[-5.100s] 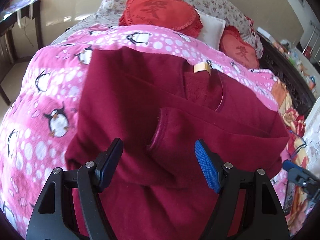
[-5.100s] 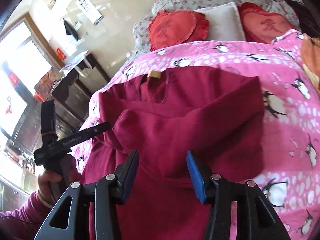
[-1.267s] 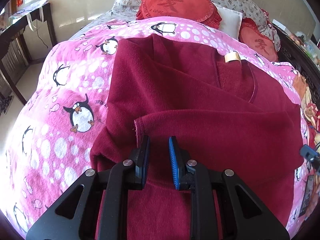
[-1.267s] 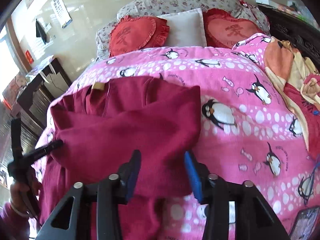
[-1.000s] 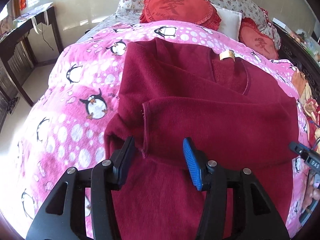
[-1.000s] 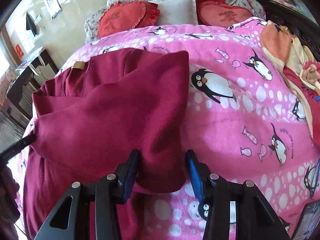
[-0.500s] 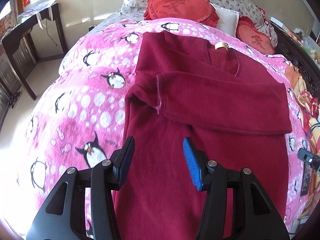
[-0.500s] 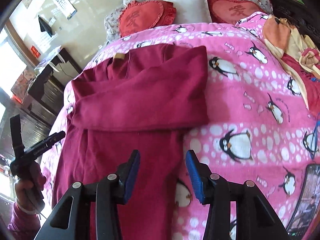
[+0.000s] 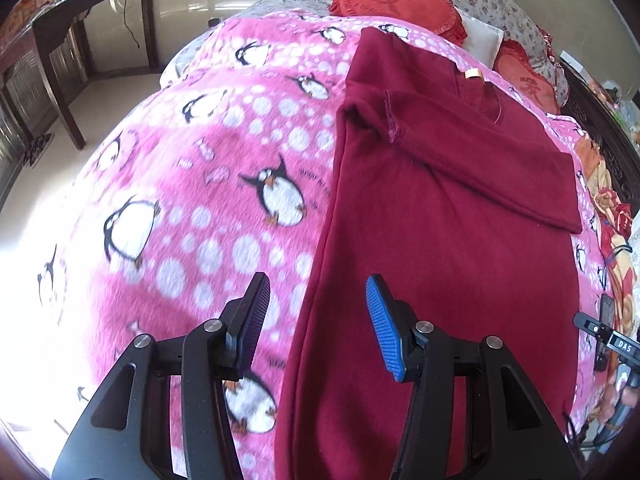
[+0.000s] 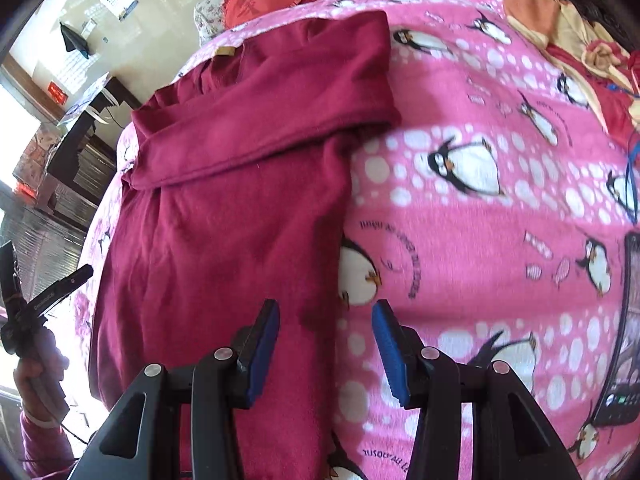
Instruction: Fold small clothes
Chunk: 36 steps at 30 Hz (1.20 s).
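A dark red fleece top (image 9: 448,240) lies flat on a pink penguin blanket (image 9: 200,168), sleeves folded across its chest in a band (image 9: 480,160). A tan collar label (image 9: 472,74) shows at the far end. My left gripper (image 9: 316,320) is open and empty, low over the top's left side edge near the hem. My right gripper (image 10: 324,344) is open and empty, low over the top's (image 10: 224,216) right side edge, where it meets the blanket (image 10: 480,240). The hem is hidden below both views.
Red heart cushions (image 9: 396,0) and a white pillow lie at the bed's head. A dark wooden desk (image 9: 60,40) stands to the left of the bed. A phone (image 10: 624,340) lies on the blanket at the right. Patterned bedding (image 10: 560,20) is bunched at the far right.
Both grippers have drawn back from the folded sleeves toward the hem and apart to the top's two side edges. The left gripper let go of the sleeve and opened about a second ago.
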Available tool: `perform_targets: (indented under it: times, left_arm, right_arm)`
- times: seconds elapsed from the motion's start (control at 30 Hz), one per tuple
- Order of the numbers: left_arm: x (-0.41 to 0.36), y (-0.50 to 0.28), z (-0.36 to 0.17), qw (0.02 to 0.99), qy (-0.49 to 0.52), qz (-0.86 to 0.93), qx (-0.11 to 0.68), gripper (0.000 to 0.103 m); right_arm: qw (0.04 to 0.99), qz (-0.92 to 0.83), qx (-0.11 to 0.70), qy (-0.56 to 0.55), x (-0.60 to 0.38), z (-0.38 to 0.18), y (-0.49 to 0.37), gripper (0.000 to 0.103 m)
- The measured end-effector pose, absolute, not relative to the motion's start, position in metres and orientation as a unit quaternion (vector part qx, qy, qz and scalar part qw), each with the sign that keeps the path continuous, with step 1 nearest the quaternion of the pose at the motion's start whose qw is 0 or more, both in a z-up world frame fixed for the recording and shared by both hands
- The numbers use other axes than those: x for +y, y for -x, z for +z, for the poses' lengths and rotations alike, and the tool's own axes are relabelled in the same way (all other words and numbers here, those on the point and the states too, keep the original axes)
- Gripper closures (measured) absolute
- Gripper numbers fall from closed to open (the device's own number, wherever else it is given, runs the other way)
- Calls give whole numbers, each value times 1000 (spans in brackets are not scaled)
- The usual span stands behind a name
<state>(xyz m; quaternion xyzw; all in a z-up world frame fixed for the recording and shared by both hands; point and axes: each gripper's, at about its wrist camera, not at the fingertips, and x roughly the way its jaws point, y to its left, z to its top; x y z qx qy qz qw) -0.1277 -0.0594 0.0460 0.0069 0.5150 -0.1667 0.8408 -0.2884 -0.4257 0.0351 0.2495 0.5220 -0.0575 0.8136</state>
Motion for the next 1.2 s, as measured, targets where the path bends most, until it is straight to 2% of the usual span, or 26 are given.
perform_targets:
  times: [0.17,0.2,0.23,0.33,0.53,0.7,0.77,0.9,1.2]
  left_arm:
    - [-54,141,35,833,-3,-166,528,53]
    - [-53,143,32,831,-2,-165,531,53]
    - [-53,145,30,829,1,-165,534,53]
    - [-50,151,28,827,7,-166,536,53]
    - [-41,160,20,821,26,-160,547,53]
    - [-36,168,21,818,35,-166,550,53]
    - [-34,170,21,813,42,-171,555,53]
    - [-30,176,22,807,43,-178,562,53]
    - [-25,187,19,804,41,-183,564,50]
  right_arm:
    - [832,-49,504,-227,-414,31,290,57]
    - [837,-45,500,-218,-410,31,289,62]
    - [842,-41,497,-207,-405,31,287,80]
    - [852,-52,488,-185,-398,31,287,94]
    - [852,-67,484,-187,-407,27,297,95]
    - [845,-35,474,-244,-413,34,313,92]
    - [837,-15,472,-277,-416,34,321,85]
    - [830,14,474,-293,-409,37,340,61]
    - [823,42,496,-274,-382,29,371,57]
